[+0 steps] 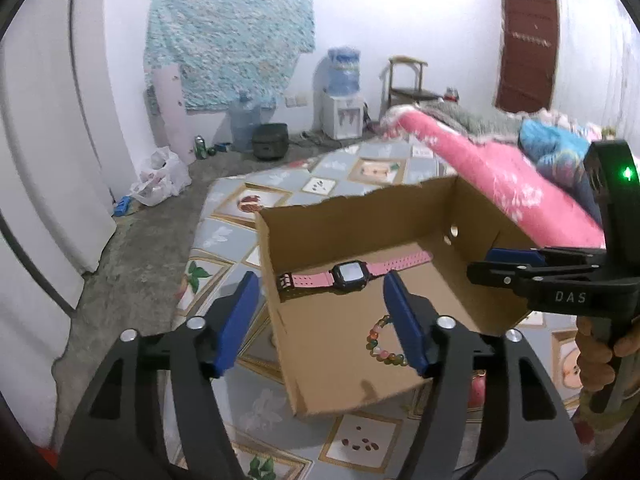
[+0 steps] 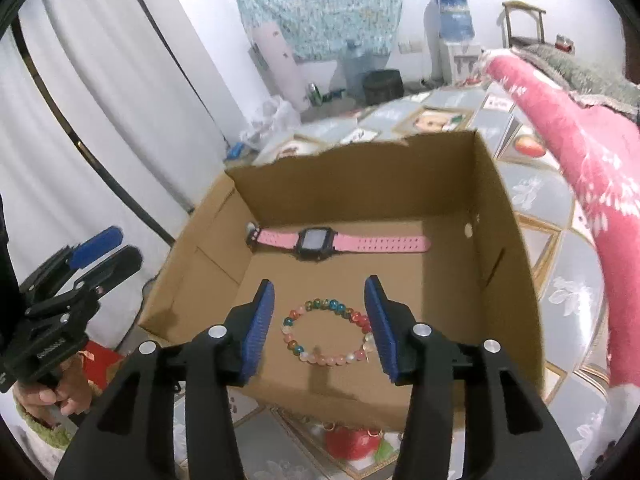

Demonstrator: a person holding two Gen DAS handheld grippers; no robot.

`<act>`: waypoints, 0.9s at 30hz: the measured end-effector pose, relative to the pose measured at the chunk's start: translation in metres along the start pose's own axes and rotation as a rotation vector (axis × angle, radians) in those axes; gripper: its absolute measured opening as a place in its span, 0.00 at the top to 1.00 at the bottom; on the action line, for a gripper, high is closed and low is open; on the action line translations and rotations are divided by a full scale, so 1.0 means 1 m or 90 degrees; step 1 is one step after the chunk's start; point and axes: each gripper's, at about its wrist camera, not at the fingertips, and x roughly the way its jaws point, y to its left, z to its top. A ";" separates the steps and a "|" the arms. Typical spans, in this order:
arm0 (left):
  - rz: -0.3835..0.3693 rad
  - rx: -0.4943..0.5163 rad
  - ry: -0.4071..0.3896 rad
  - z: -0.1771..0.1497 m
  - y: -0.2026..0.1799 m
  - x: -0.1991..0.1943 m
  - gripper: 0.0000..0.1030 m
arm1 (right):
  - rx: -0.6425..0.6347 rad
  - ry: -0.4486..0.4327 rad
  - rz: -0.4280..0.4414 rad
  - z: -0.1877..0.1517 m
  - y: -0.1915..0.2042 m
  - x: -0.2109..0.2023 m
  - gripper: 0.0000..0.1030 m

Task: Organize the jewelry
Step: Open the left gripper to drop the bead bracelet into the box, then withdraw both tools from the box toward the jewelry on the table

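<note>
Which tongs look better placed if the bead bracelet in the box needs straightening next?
Right, probably. The right tongs stand open directly over the bead bracelet on the floor of the cardboard box. The left tongs straddle the box's near left wall, empty, aimed nearer the pink watch.

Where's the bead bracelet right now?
Right wrist view: the bracelet lies flat on the box floor, nearer the camera than the watch.
</note>
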 end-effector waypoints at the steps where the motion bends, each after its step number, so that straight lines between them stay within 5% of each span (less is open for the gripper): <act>1: -0.001 -0.006 -0.007 -0.002 0.002 -0.007 0.37 | -0.001 -0.005 -0.001 -0.001 0.001 -0.003 0.53; 9: 0.004 -0.029 -0.030 -0.032 0.014 -0.048 0.26 | -0.022 -0.046 0.006 -0.009 0.014 -0.031 0.41; 18: -0.013 -0.061 0.107 -0.099 0.010 -0.022 0.20 | -0.082 -0.114 0.024 -0.030 0.029 -0.071 0.20; 27: -0.004 0.000 0.201 -0.147 -0.022 0.021 0.20 | -0.156 -0.074 -0.091 -0.080 0.023 -0.082 0.06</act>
